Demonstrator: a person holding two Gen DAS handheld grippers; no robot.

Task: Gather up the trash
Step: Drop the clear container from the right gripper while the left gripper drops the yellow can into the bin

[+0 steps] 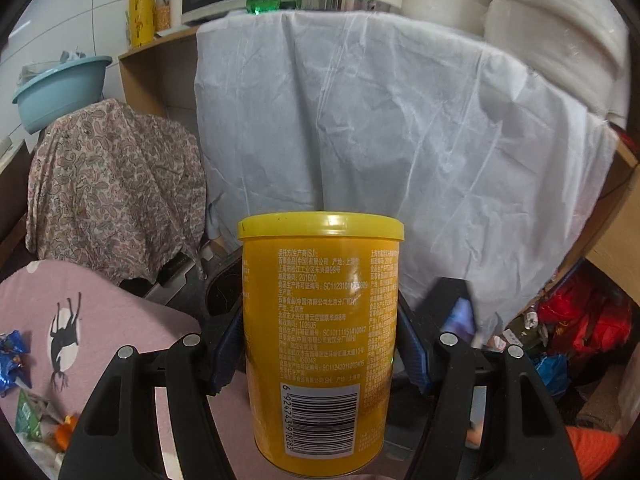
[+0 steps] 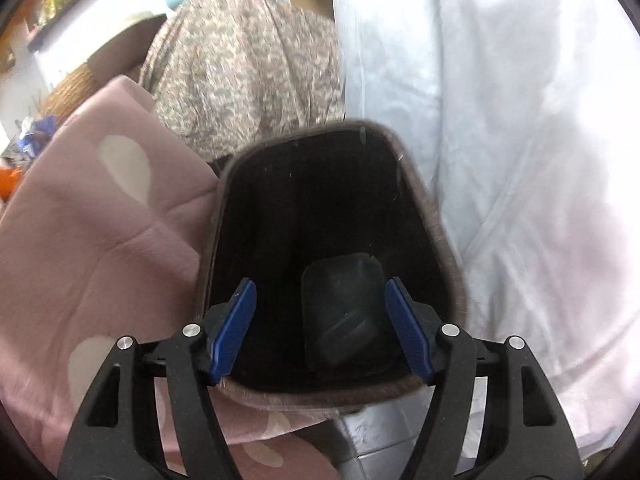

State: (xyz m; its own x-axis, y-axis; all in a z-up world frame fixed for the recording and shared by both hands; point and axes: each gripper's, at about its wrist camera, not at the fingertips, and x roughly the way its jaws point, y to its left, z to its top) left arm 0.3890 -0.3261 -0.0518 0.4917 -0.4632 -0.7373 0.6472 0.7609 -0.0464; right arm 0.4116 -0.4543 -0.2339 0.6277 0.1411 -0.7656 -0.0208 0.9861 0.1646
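Note:
My left gripper (image 1: 320, 344) is shut on a yellow can (image 1: 320, 336) with a yellow lid and a barcode, held upright in the air. Behind it the dark rim of a bin (image 1: 222, 292) shows past the pink cloth. My right gripper (image 2: 322, 330) is open and empty, hovering over the mouth of the dark trash bin (image 2: 444, 248). The bin's inside is black with a dark flat base (image 2: 340, 312). Loose wrappers, a blue one (image 1: 12, 356) and a green one (image 1: 28, 416), lie on the pink cloth at the far left.
A pink patterned cloth (image 1: 100, 320) covers the surface to the left of the bin. A paisley cloth (image 1: 116, 188) and a white sheet (image 1: 380, 128) hang behind. A blue basin (image 1: 56, 88) stands on a shelf. Red bags (image 1: 580, 324) are at the right.

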